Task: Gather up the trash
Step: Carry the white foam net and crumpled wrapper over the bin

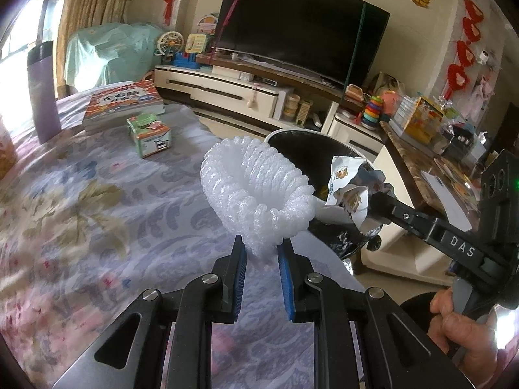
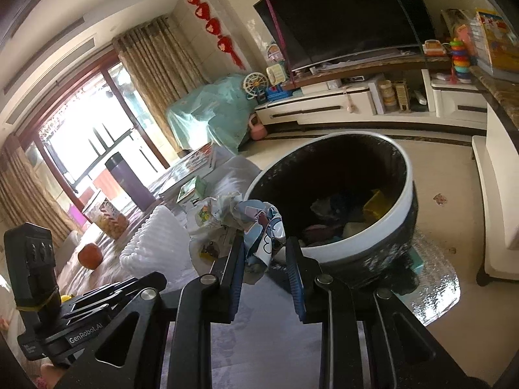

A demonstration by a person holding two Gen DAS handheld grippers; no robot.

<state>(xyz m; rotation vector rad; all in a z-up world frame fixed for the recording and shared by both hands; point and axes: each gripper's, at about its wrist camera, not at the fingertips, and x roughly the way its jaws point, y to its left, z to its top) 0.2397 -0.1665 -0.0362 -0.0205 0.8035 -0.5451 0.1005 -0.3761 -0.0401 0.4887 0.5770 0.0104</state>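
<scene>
Left gripper [image 1: 261, 253] pinched foam net [image 1: 256, 194] by its thin edge; right gripper [image 2: 264, 253] clamped crumpled wrapper [image 2: 259, 227]. Both sat near bin [image 2: 356, 243] rim, not over it. Releasing early risked trash landing on table [image 1: 97, 194].

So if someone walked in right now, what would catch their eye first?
Probably the white foam net pinched in the left gripper above the flowery tablecloth. Beside it, the right gripper clamps a crumpled printed wrapper just short of the black-lined trash bin, which already holds rubbish. Behind them, a big dark TV fills the wall.
</scene>
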